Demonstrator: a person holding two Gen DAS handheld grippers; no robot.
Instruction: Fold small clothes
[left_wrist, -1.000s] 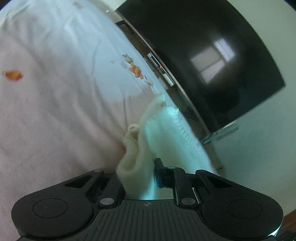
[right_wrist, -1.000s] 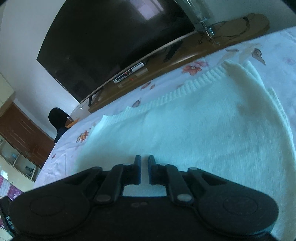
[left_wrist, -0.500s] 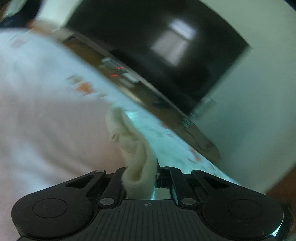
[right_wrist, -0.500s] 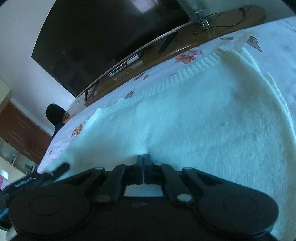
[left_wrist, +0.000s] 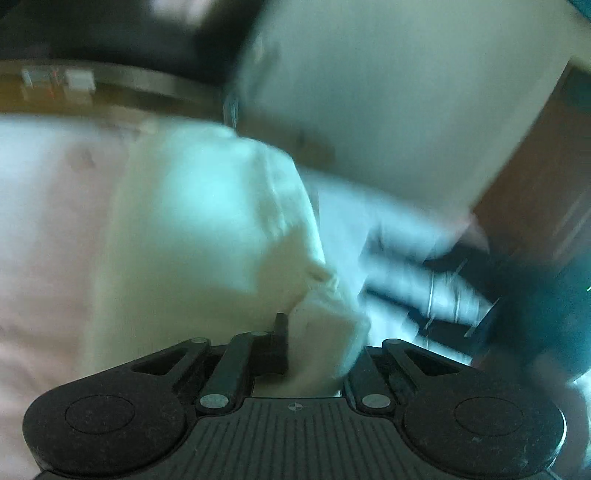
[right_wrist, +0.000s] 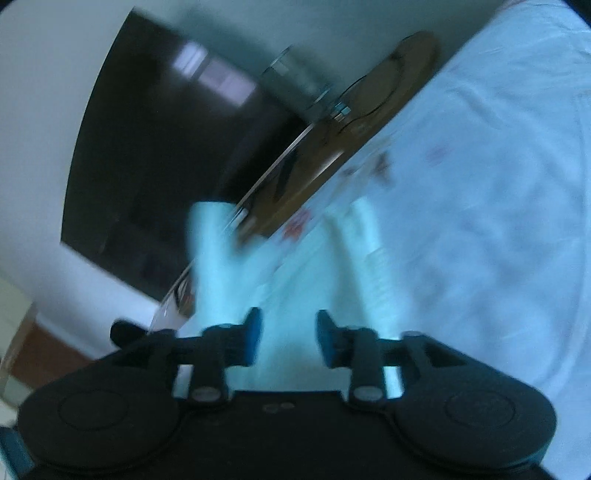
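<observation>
A small cream knitted sweater (left_wrist: 207, 236) lies on a bed with a white floral sheet (right_wrist: 498, 177). My left gripper (left_wrist: 314, 343) is shut on a bunched edge of the sweater, which fills the gap between its fingers and drapes away to the left. The right finger is hidden by the cloth. In the right wrist view the sweater (right_wrist: 295, 288) lies below and ahead of my right gripper (right_wrist: 288, 336), which is open and empty, with one part of the cloth (right_wrist: 212, 258) lifted up at the left. Both views are blurred by motion.
A large dark TV (right_wrist: 155, 155) stands on a wooden cabinet (right_wrist: 354, 136) beyond the bed's far edge. In the left wrist view a person's hand and the other gripper (left_wrist: 443, 288) show at the right, before a pale wall (left_wrist: 406, 92).
My left gripper has swung right with the sweater edge, carrying it over the garment. My right gripper was shut on the sweater half a second ago and has opened and lifted off it.
</observation>
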